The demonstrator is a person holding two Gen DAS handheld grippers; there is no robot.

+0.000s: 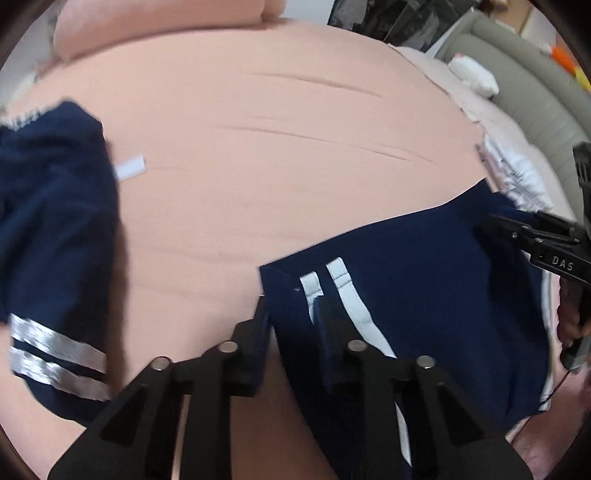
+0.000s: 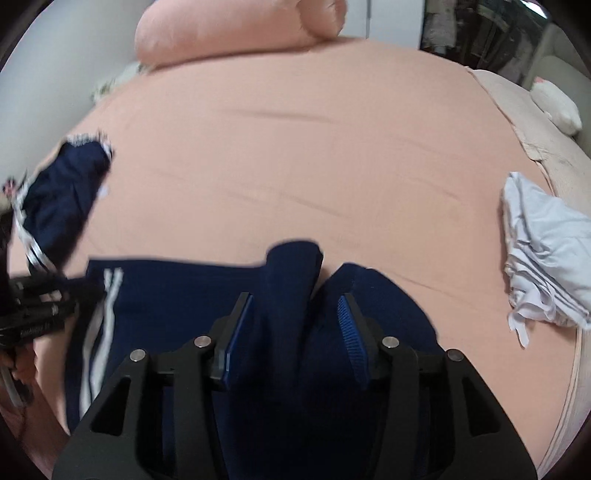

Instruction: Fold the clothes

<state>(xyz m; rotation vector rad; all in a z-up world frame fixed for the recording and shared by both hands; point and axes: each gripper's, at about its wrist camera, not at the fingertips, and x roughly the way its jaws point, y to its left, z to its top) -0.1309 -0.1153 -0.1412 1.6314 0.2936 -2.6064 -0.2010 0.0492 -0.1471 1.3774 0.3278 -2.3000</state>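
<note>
Navy stripe-trimmed shorts point(image 1: 424, 266) flat on peach bedsheet point(image 1: 277, 166), grab step.
My left gripper point(image 1: 295, 317) pinches the striped hem; right gripper point(image 2: 295, 314) spread around a bunched fold. Next: clamp right, then lift evenly.

shorts point(image 2: 177, 295) near edge of bed point(image 2: 295, 166) | second garment point(image 2: 62, 199) left | crumpled garment point(image 2: 546, 254) right | pillow point(image 2: 236, 29) behind

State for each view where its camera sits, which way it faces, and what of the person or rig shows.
Left wrist: sits on the left gripper, faces down at the navy shorts' striped corner; right gripper shows at right.
Right wrist: sits on the right gripper, faces down at bunched navy fabric; left gripper shows at left.
Shared: shorts, peach bed sheet, second navy garment.
</note>
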